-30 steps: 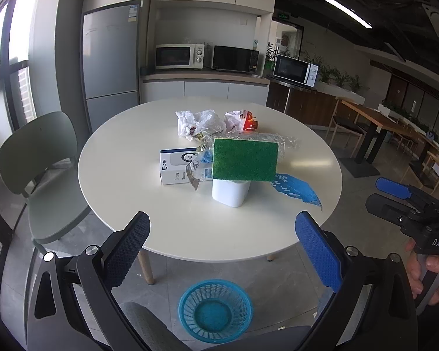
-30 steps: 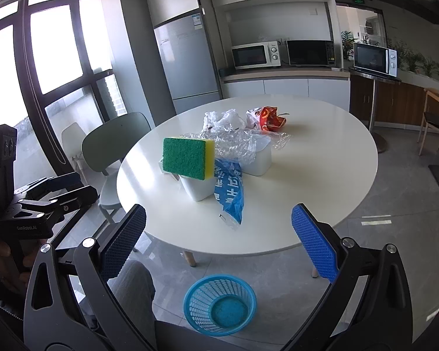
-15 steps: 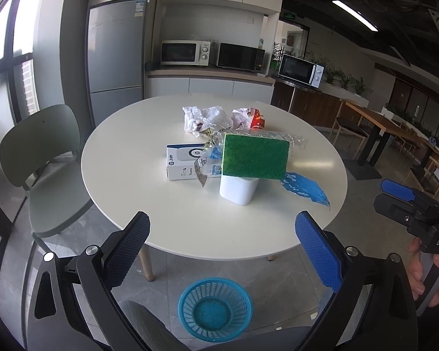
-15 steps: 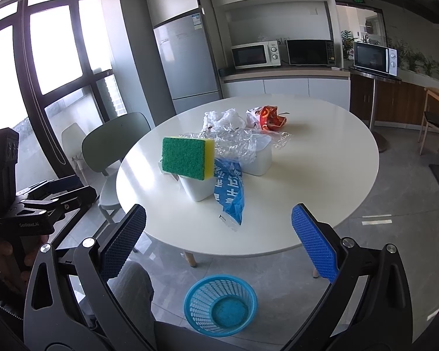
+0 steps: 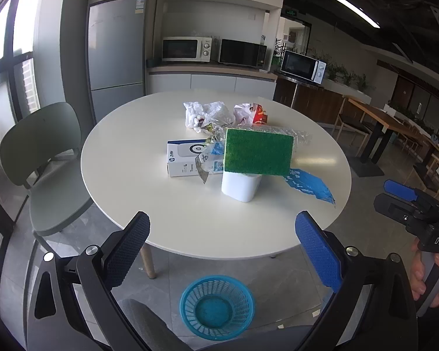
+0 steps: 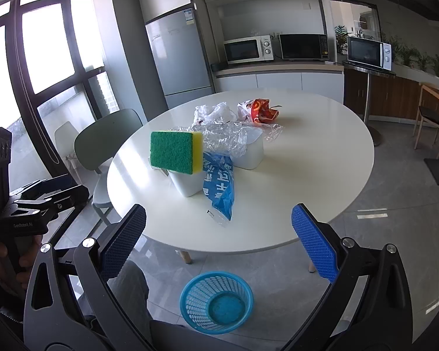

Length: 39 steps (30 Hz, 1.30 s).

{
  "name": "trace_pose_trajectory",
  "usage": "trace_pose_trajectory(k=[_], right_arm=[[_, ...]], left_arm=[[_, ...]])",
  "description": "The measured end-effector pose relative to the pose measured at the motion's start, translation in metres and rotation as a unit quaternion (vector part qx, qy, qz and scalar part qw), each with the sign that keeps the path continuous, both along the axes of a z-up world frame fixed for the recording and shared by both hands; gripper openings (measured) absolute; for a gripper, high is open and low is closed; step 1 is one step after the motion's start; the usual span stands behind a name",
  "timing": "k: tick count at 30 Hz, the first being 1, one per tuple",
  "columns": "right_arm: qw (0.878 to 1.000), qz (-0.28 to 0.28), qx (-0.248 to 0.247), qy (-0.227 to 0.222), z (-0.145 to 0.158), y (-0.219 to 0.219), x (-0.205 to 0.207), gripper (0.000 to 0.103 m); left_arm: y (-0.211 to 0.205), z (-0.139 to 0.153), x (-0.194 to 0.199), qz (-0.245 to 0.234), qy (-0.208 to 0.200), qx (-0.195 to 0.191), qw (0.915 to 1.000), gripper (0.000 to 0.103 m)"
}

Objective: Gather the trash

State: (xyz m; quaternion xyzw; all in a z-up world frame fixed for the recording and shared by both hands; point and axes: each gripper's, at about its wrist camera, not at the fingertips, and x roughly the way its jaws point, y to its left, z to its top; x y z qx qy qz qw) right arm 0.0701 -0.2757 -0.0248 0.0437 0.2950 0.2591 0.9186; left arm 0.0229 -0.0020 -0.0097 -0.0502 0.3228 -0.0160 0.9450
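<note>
Trash lies on a round white table (image 5: 149,181): a blue plastic wrapper (image 5: 308,184) (image 6: 219,187), a crumpled white bag (image 5: 203,114) (image 6: 210,114), a red snack bag (image 5: 253,112) (image 6: 260,109), clear crumpled film (image 6: 228,139) and a white HP box (image 5: 184,161). A green and yellow sponge (image 5: 257,152) (image 6: 175,152) rests on a white cup (image 5: 240,185). A blue mesh basket (image 5: 216,304) (image 6: 216,305) stands on the floor below. My left gripper (image 5: 222,248) and right gripper (image 6: 219,242) are open and empty, short of the table's near edge.
A green chair (image 5: 41,158) (image 6: 102,143) stands at the table's left. A second white cup (image 6: 248,153) sits under the film. A fridge (image 5: 117,52) and a counter with microwaves (image 5: 187,48) are behind. Wooden tables (image 5: 377,122) stand at the right.
Both grippers have stayed open and empty. The left wrist view has shifted slightly, so the table sits a little further right and higher. The right wrist view is nearly unchanged.
</note>
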Motion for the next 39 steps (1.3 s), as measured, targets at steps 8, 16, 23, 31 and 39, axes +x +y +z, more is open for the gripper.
trace_pose_trajectory(k=[8, 16, 23, 31, 39], right_arm=[[1.0, 0.0, 0.001, 0.005, -0.002, -0.002, 0.002, 0.095], [1.0, 0.001, 0.001, 0.007, -0.003, -0.001, 0.004, 0.095], [1.0, 0.003, 0.003, 0.008, -0.005, -0.001, 0.004, 0.095], [1.0, 0.005, 0.004, 0.014, -0.011, 0.002, 0.009, 0.095], [1.0, 0.003, 0.006, 0.025, -0.019, -0.001, 0.017, 0.095]], left_arm=[[-0.003, -0.001, 0.0, -0.006, -0.001, 0.006, 1.0, 0.097], [-0.002, -0.002, 0.0, -0.005, 0.001, 0.002, 1.0, 0.097], [-0.002, -0.001, 0.0, -0.005, 0.001, 0.0, 1.0, 0.097], [-0.009, 0.005, 0.006, -0.02, 0.001, -0.013, 0.9997, 0.097], [-0.028, 0.013, 0.027, -0.038, 0.002, -0.016, 0.9991, 0.097]])
